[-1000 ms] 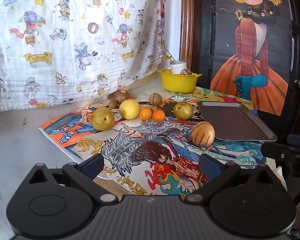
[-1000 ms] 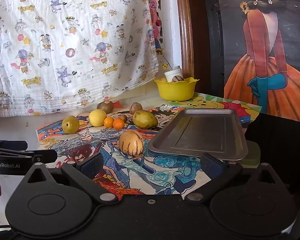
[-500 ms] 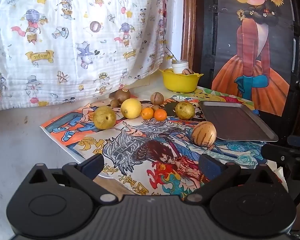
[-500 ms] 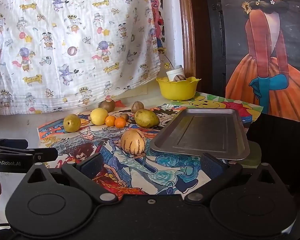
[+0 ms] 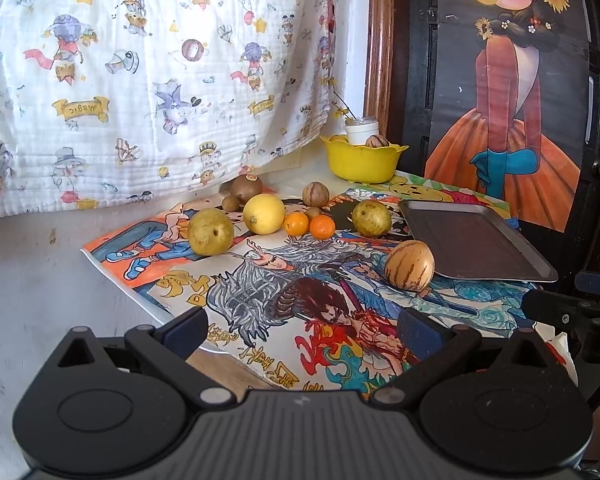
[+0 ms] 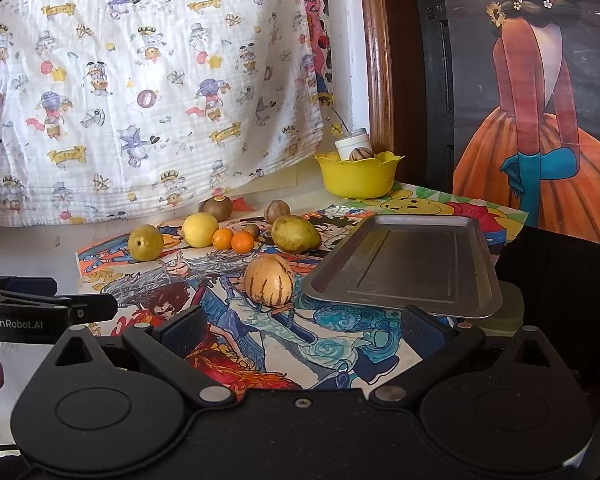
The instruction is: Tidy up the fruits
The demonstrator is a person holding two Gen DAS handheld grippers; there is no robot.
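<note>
Right wrist view shows the right hand-held gripper (image 6: pixel 300 332) with its jaws spread wide and nothing between them, hovering short of the striped melon (image 6: pixel 269 280), which sits on the counter (image 5: pixel 40 280) just beside the near left corner of the metal tray (image 6: pixel 408 268). The tray is bare. Further back, a loose row of fruit lies on the colourful poster (image 6: pixel 332 344): a green pear (image 6: pixel 145 242), a lemon (image 6: pixel 200 230), two small oranges (image 6: pixel 223 238) (image 6: pixel 242 241), a larger green fruit (image 6: pixel 296 234), and some brown ones behind. A yellow bowl (image 6: pixel 358 178) at the rear already holds one striped fruit.

Left wrist view shows the left hand-held gripper (image 5: pixel 300 332) likewise gaping and empty, low at the front edge of the counter.

No fruit looks moved to the tray yet, so the step in hand seems to be the first pick, and the striped melon is the nearest candidate for the right gripper. To do it well, come in level and centre the jaws on the melon's widest part, since it is smooth and egg-shaped and could squirt out of an off-centre pinch. Close gently; it probably bruises. Lift clear of the tray lip before crossing, and set it at the far end, leaving room for the rest. Keep the left gripper back so the two don't collide.
</note>
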